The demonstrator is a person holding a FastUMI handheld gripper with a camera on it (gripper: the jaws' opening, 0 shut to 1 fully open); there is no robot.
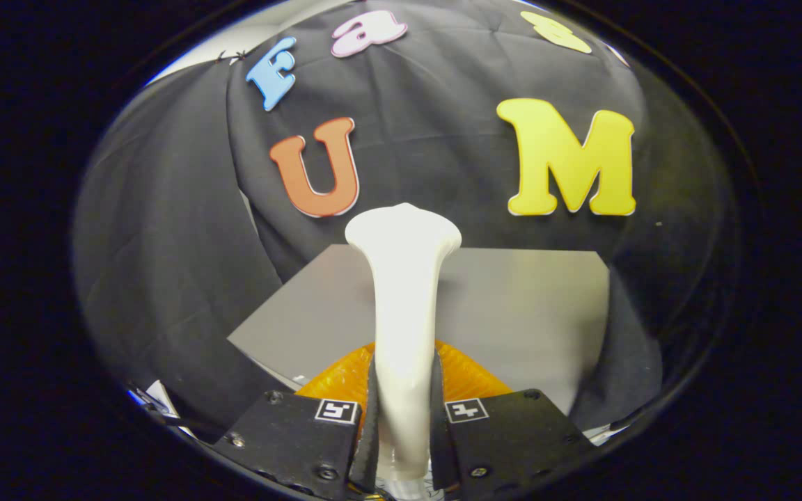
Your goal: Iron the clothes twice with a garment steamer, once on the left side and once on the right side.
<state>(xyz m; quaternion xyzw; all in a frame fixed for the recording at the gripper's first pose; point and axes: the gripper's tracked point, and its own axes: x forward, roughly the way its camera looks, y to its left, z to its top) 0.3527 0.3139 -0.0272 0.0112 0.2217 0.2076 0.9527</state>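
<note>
Fingers of our hand-held gripper (404, 424) clamp the white garment steamer (404, 306), its head raised ahead. Just below lies orange clothing (467, 372) on the grey table (526, 313); we judge no pass finished (steamer off the fabric).

Recording booth, black cloth wall (164, 229) draped behind, bare grey tabletop (526, 313) in front

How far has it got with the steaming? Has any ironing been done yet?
Done: the white plastic garment steamer is picked up, its handle clamped between the gripper jaws, head pointing ahead over the grey table. In hand: carrying it, with an orange garment just behind the handle. Left: both passes, left and right; nothing shows the head touching cloth.
</note>
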